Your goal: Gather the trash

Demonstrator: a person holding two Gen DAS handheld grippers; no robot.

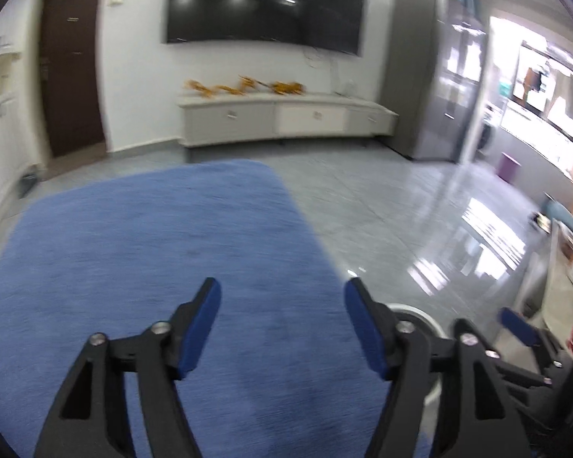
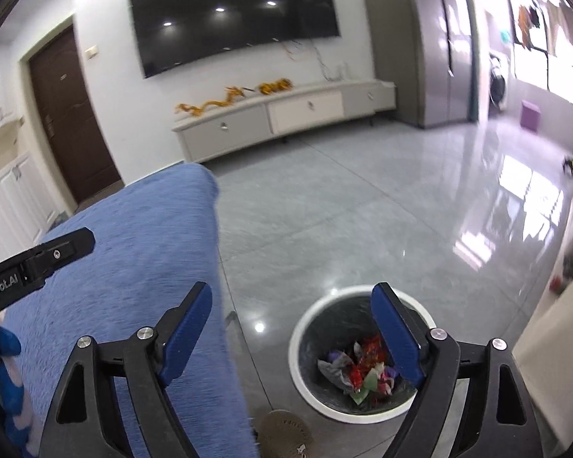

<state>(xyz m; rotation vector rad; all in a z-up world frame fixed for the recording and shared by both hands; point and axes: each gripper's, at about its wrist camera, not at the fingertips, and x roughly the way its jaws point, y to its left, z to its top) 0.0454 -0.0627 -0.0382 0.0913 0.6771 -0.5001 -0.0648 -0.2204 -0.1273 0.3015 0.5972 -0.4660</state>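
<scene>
trash (image 2: 359, 370) in bin (image 2: 305, 328), part-hidden

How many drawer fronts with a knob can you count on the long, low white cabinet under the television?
3: left drawer, middle drawer, right drawer, side by side along the long, low white cabinet. None looks hidden.

The right tool's finger (image 2: 397, 337) hides part of the bin's trash (image 2: 357, 372).

both the left gripper (image 1: 282, 297) and right gripper (image 2: 292, 301) have black slotted linkage arms, silver screws and blue pads, one bearing white lettering.
</scene>
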